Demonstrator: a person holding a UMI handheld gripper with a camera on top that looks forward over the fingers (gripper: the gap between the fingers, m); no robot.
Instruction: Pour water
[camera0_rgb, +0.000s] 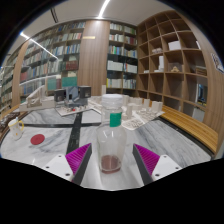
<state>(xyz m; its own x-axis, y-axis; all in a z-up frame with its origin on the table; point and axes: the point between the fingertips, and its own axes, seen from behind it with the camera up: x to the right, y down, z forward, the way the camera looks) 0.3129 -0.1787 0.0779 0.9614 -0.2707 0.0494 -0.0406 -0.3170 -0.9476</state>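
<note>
Magenta pads (80, 160) on the two fingers flank a clear plastic cup (110, 150), which stands between them on the white marble-patterned table (180, 150); the fingers look spread, with a sliver of gap at each side, so the gripper (112, 163) is around the cup and not yet pressing on it. A little dark liquid seems to sit in the cup's bottom (hard to be sure). Just beyond stands a bottle with a green band (114, 112), probably the water source. To grip well, I would close evenly at mid-height, firmly enough to hold but not to buckle the thin wall, then lift straight. Farther off lie a red disc (37, 139) and bookshelves (120, 55).
</note>
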